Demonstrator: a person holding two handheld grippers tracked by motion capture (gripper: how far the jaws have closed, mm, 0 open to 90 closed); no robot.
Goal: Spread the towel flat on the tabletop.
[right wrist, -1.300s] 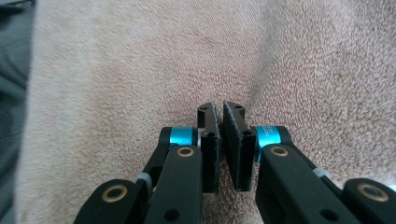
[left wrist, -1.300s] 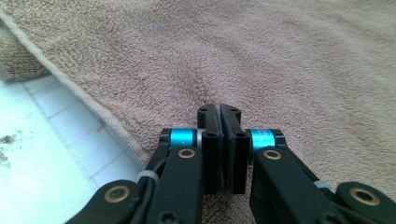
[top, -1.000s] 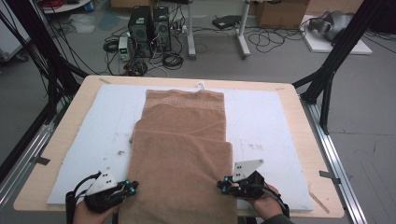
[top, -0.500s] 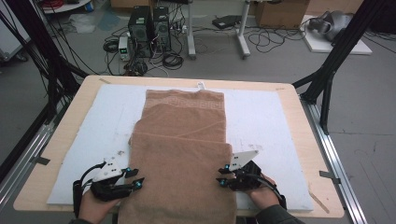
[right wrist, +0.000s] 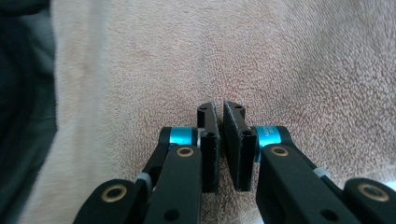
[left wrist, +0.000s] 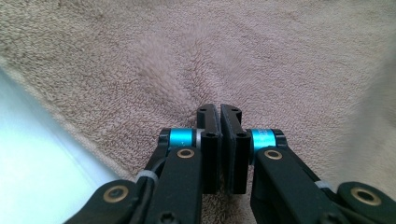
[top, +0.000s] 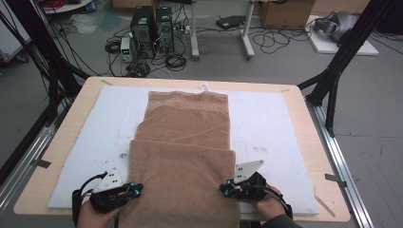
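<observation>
One towel [top: 187,156], brown, lies on the white mat [top: 271,128] that covers the desk [top: 304,142], its long axis running straight away from me, near end draped over the desk edge at my side. Its near part is doubled over, the folded edge crossing the towel's width about midway. I have two grippers on it, one at each near side: my left gripper [top: 127,191] bites the left edge, my right gripper [top: 229,187] the right edge, both level with each other and equally near the work. In the left gripper view my fingers [left wrist: 209,140] are pressed together, with terry puckered just ahead of them, so I judge they are pinching cloth. In the right gripper view the fingers [right wrist: 210,140] show a thin slit between them, nearly closed; whether cloth sits in that slit I cannot tell. Everything ahead lies forward from both grips, along the towel's length.
</observation>
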